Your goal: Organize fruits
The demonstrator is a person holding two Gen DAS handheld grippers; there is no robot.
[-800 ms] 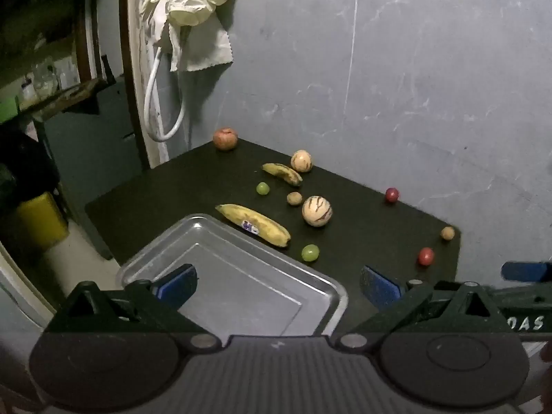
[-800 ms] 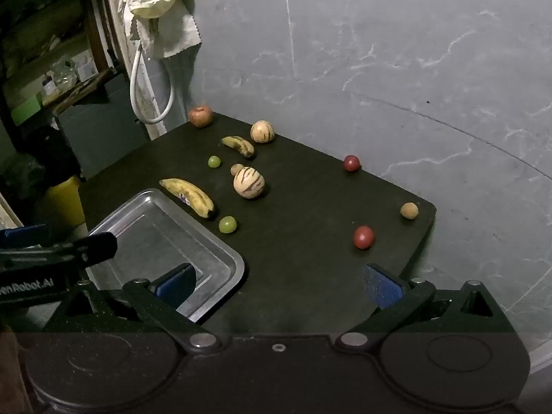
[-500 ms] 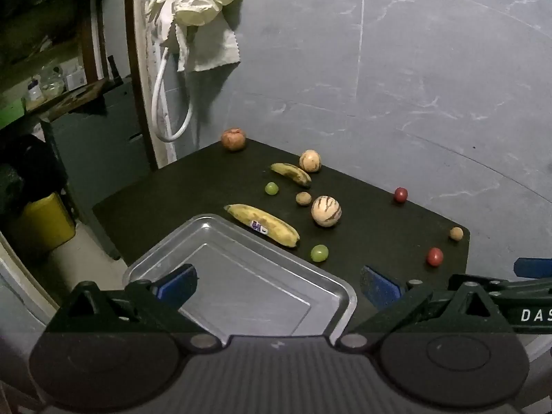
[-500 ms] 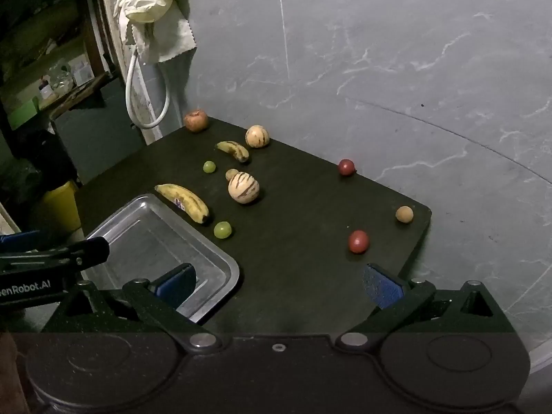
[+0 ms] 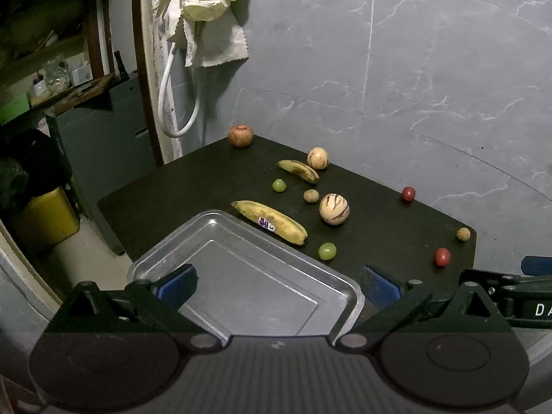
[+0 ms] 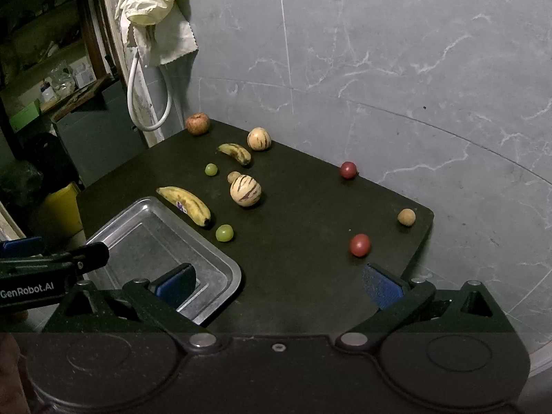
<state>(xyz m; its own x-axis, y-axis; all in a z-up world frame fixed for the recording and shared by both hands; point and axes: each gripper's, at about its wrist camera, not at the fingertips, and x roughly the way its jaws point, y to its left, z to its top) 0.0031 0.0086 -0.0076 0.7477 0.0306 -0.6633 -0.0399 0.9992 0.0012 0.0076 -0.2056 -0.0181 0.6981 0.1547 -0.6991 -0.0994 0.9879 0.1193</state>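
Fruit lies scattered on a black table (image 5: 179, 186): a large banana (image 5: 270, 221), a small banana (image 5: 299, 170), two striped melons (image 5: 334, 208) (image 5: 317, 158), an apple (image 5: 240, 135), two green grapes (image 5: 327, 251) (image 5: 279, 185), red fruits (image 5: 442, 256) (image 5: 408, 193) and small brown ones (image 5: 463, 234). An empty metal tray (image 5: 220, 220) sits at the near left corner. My left gripper (image 5: 277, 284) hovers open over the tray. My right gripper (image 6: 279, 284) is open above the table's near edge, a red fruit (image 6: 360, 245) just ahead.
A grey marble wall (image 5: 414, 86) backs the table. A cloth (image 5: 203, 3) and a white hose (image 5: 172, 103) hang at the left. A grey cabinet (image 5: 100, 127) and a yellow container (image 5: 48, 217) stand left of the table.
Both grippers have drifted slightly backward and to the left, so the table and fruit sit a little more to the right in the left view. No fruit has moved.
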